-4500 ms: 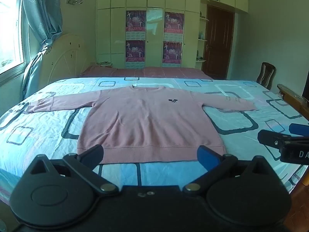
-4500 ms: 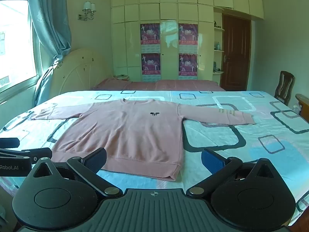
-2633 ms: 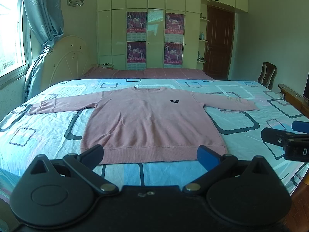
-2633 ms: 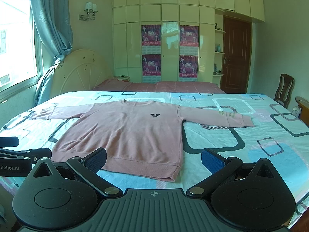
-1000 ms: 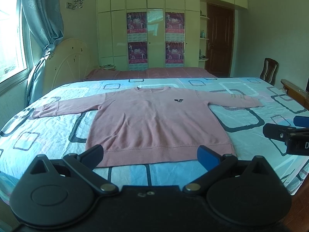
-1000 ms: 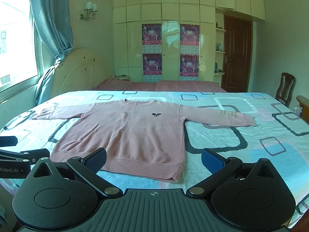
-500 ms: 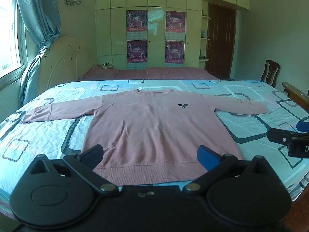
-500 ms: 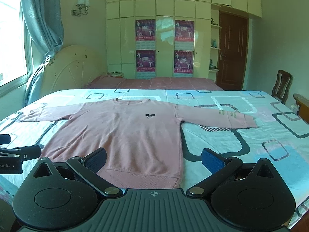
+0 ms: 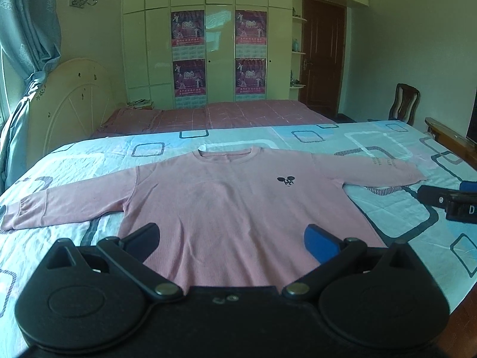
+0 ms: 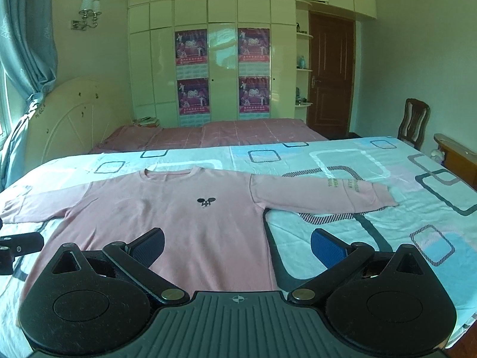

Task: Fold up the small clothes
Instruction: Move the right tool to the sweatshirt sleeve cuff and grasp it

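Nothing is folded yet: the pink sweatshirt lies flat, front up, sleeves out to both sides on the patterned bedsheet, and the left gripper and right gripper hover over its hem, both spread wide and empty
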`<state>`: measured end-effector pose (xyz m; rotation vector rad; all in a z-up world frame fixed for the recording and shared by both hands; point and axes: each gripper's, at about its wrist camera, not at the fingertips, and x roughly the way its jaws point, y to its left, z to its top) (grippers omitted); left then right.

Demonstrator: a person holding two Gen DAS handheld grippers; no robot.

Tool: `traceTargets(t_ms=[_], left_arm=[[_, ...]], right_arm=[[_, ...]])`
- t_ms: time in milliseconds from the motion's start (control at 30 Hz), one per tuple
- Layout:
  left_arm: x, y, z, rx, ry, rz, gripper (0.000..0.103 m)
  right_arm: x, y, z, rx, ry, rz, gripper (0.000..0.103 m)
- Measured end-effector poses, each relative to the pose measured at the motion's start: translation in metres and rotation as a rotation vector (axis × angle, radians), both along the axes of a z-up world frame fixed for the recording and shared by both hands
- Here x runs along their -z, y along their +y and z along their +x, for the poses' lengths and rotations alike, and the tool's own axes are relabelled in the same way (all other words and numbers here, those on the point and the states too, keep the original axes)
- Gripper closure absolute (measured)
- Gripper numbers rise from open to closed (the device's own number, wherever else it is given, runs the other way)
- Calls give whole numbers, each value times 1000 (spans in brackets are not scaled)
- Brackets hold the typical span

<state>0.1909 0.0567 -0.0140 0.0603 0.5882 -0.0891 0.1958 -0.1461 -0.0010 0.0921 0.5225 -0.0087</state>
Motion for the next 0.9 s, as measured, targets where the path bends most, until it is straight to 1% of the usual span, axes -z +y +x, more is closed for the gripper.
traceTargets(t_ms=[67, 133, 267, 367, 433, 567, 633, 700, 767, 833, 900], left_arm=[[3, 3, 14, 5, 8, 6, 0], [5, 5, 26, -10, 8, 4, 0], [9, 8, 45, -46, -28, -78, 1], [15, 6, 66, -85, -35, -113, 1], [19, 2, 81, -85, -5, -126, 1], [34, -22, 119, -73, 45, -87, 0], [43, -36, 139, -76, 77, -104, 0], [51, -52, 159, -73, 105, -119, 1], [61, -74, 182, -71, 147, -97, 1], [69, -94, 201, -52, 186, -99, 0], [75, -113, 217, -51, 205, -77, 0]], right_arm=[[1, -4, 15, 30, -3, 5, 0], [2, -12, 29, 60, 1, 14, 0], [5, -35, 49, 106, 7, 7, 0], [13, -59, 71, 140, 20, 21, 0], [21, -79, 85, 164, 31, 30, 0], [40, -126, 118, 214, 44, 62, 0], [49, -153, 137, 237, 59, 81, 0], [59, -181, 154, 262, 65, 102, 0], [69, -211, 171, 293, 81, 114, 0], [83, -242, 187, 323, 97, 150, 1], [96, -269, 201, 345, 118, 173, 1]])
